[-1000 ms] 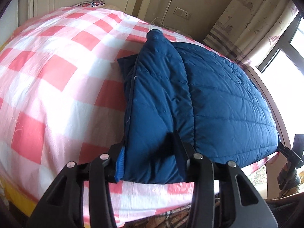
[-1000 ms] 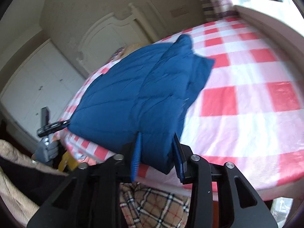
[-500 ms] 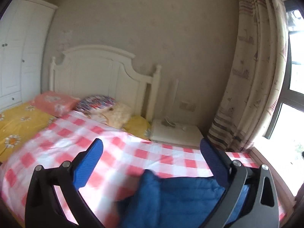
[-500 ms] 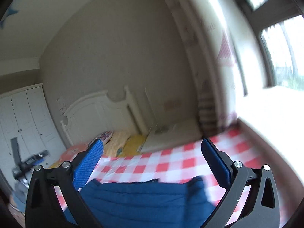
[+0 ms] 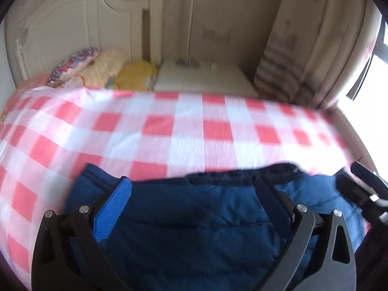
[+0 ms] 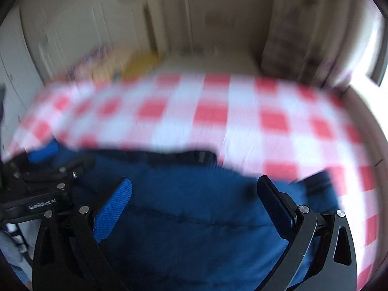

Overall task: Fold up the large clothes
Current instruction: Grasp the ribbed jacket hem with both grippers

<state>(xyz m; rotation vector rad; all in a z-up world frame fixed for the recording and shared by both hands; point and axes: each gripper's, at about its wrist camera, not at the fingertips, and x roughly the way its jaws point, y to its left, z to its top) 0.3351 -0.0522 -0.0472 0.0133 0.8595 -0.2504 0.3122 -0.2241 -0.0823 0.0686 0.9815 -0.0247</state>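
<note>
A dark blue quilted jacket [image 5: 194, 230] lies folded on the red and white checked bed cover [image 5: 184, 131], near its front edge. My left gripper [image 5: 194, 194] is open, its blue-padded fingers spread wide just above the jacket's left part. My right gripper [image 6: 194, 194] is open too, fingers spread above the jacket [image 6: 189, 223] on its right part. The right gripper's body shows at the right edge of the left wrist view [image 5: 366, 189]. The left gripper's body shows at the left of the right wrist view [image 6: 41, 194]. Both views are blurred by motion.
Pillows [image 5: 97, 65] lie at the white headboard [image 5: 72, 21]. A white bedside cabinet [image 5: 201, 77] and a striped curtain [image 5: 291, 60] stand behind the bed. A bright window [image 5: 371, 80] is on the right. The bed's wooden side rail [image 6: 373, 126] runs along the right.
A second ago both grippers were shut on the jacket's near edge. They let go and lifted, opening wide. Now both have tilted down over the jacket, still open.
</note>
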